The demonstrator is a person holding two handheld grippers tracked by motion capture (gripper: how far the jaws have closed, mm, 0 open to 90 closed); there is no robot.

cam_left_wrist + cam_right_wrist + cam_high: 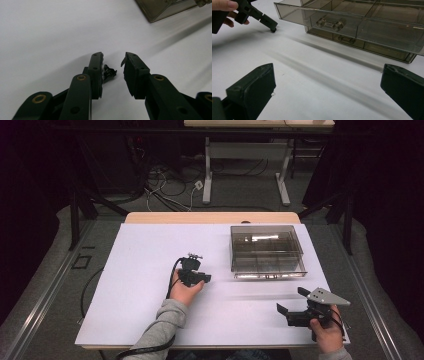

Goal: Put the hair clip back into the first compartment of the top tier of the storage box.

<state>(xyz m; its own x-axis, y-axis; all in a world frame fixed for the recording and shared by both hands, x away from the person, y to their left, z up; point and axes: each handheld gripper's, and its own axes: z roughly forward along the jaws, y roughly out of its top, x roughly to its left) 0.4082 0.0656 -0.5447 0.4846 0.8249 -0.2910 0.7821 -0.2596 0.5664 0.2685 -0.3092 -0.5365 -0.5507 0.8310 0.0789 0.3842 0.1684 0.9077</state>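
A tiny black part [109,72] lies on the white table between the jaws of my left gripper [113,58]. It rests close against one jaw, and a clear gap separates it from the other, so the gripper is open around it. In the high view the left gripper [206,278] sits mid-table, tips down on the surface. From the right gripper view the left gripper [271,26] has the black part [272,30] under its tips. My right gripper [291,300] stands wide open and empty near the front right corner, its jaws [327,67] spread apart.
A smoky clear drawer box [267,252] stands at the back right of the white table top [150,250], its upper drawer [362,25] pulled out toward me. Cables trail from both grippers.
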